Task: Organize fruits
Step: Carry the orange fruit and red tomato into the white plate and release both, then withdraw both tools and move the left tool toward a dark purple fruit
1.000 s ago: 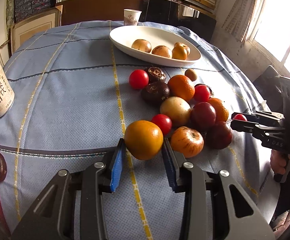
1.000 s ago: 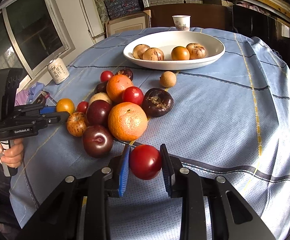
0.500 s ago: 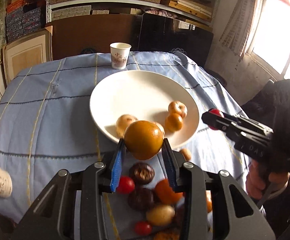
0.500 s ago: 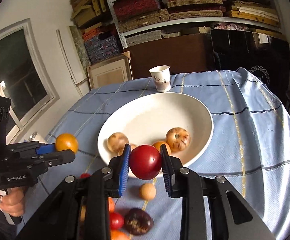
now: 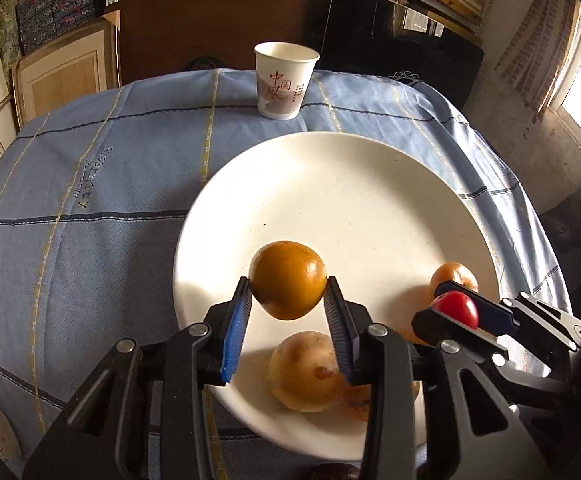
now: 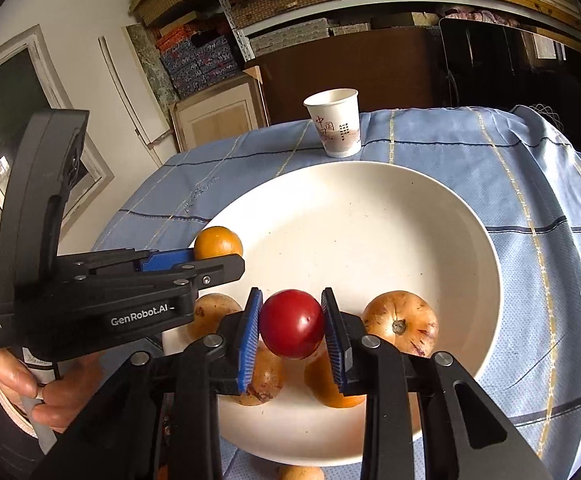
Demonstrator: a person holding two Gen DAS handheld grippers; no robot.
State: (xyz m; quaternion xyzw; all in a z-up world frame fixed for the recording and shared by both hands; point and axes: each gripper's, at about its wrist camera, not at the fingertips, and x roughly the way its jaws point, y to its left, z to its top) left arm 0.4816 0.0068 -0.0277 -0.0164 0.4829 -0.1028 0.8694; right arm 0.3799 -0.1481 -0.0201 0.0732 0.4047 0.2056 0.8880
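A: Fruits, left wrist view first. Orange fruit [image 5: 287, 280] is clamped between the two pads of the left gripper [image 5: 286, 312], held in the air over the near-left part of the white plate [image 5: 330, 184]. Jaws narrow, pressed on both sides of it.

B: Why up there?

A: My guess is it's lined up for a drop. The plate is the collecting spot, with a tan fruit [image 5: 304, 372] already lying right under the gripper and another [image 5: 452, 276] at the right rim. Also here: the right gripper [image 5: 456, 312] on the right, pinching a red fruit [image 5: 455, 308] over the plate's right side.

B: Right wrist view?

A: The red fruit [image 6: 291, 323] sits dead centre between the right gripper [image 6: 290, 330] pads, jaws nearly closed on it. Under and beside it lie a round tan fruit [image 6: 400, 322], an orange one [image 6: 330, 388] and two tan ones partly hidden by the fingers. The left gripper [image 6: 214, 258] comes in from the left, its orange fruit [image 6: 217, 242] over the plate [image 6: 370, 208] rim.

B: Anything else?

A: A paper cup [image 6: 336, 128] stands beyond the plate on the desk [image 6: 530, 184] with its blue cloth, well apart from both. One small fruit [image 6: 300, 473] is off the plate at the bottom edge.
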